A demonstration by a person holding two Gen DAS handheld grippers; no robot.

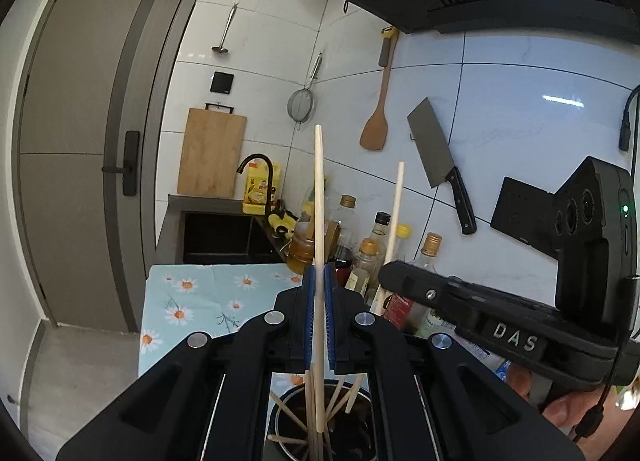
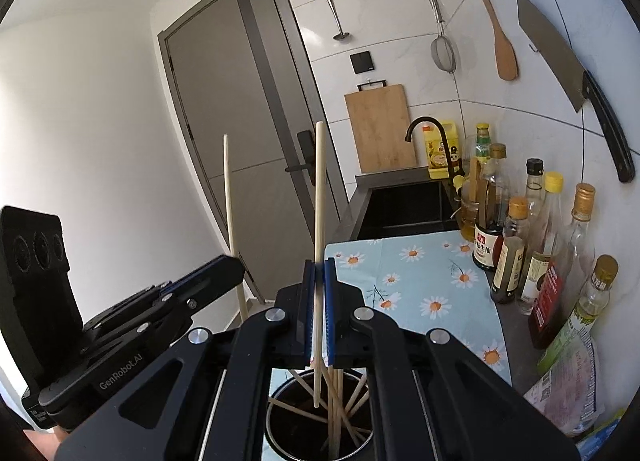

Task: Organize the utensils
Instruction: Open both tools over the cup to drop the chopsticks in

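My left gripper (image 1: 319,281) is shut on a pale wooden chopstick (image 1: 319,197) held upright above a dark round utensil holder (image 1: 280,413) with several chopsticks in it. My right gripper (image 2: 319,277) is shut on another upright chopstick (image 2: 319,189) above the same holder (image 2: 276,417). The right gripper's body (image 1: 480,313) shows at the right of the left wrist view, with its chopstick (image 1: 396,213). The left gripper's body (image 2: 160,301) shows at the left of the right wrist view, with its chopstick (image 2: 229,197).
A daisy-print cloth (image 2: 420,281) covers the counter. Several oil and sauce bottles (image 2: 540,245) stand along the tiled wall. A black sink (image 2: 404,213) with a faucet is behind. A cleaver (image 1: 440,157), wooden spatula (image 1: 376,129), strainer and cutting board (image 1: 212,153) hang on the wall.
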